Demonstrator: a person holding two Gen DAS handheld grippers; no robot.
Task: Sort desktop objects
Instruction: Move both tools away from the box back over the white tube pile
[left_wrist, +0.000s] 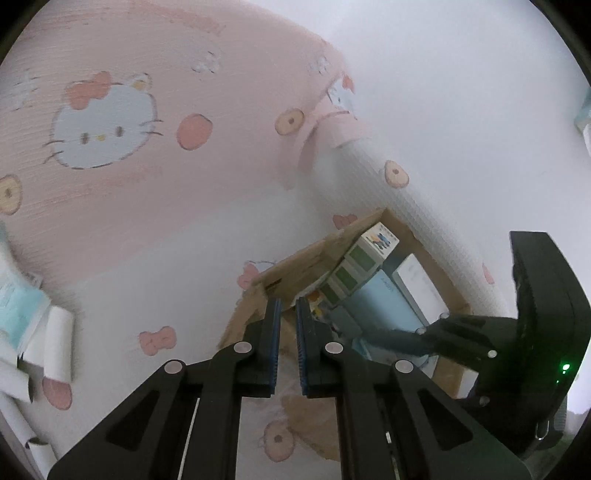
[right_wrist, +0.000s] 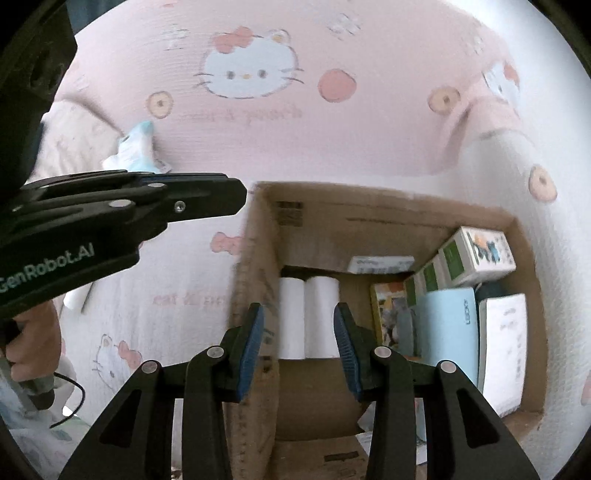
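A brown cardboard box (right_wrist: 388, 218) sits on a Hello Kitty cloth and holds two white paper rolls (right_wrist: 310, 317), green-and-white cartons (right_wrist: 476, 254), a light blue booklet (right_wrist: 450, 332) and a white packet (right_wrist: 502, 343). My right gripper (right_wrist: 299, 350) is open and empty above the box, over the rolls. My left gripper (left_wrist: 288, 343) is nearly closed with a narrow gap, empty, above the box's left wall (left_wrist: 295, 266). It also shows in the right wrist view (right_wrist: 207, 199), left of the box. The right gripper (left_wrist: 436, 332) reaches into the box in the left wrist view.
White paper rolls (left_wrist: 59, 343) and a light blue tissue pack (left_wrist: 14, 310) lie on the cloth at the left. Another blue-white pack (right_wrist: 136, 147) lies on the pink cloth (right_wrist: 332, 140) beyond the box. A black cable (right_wrist: 70, 402) runs by the hand.
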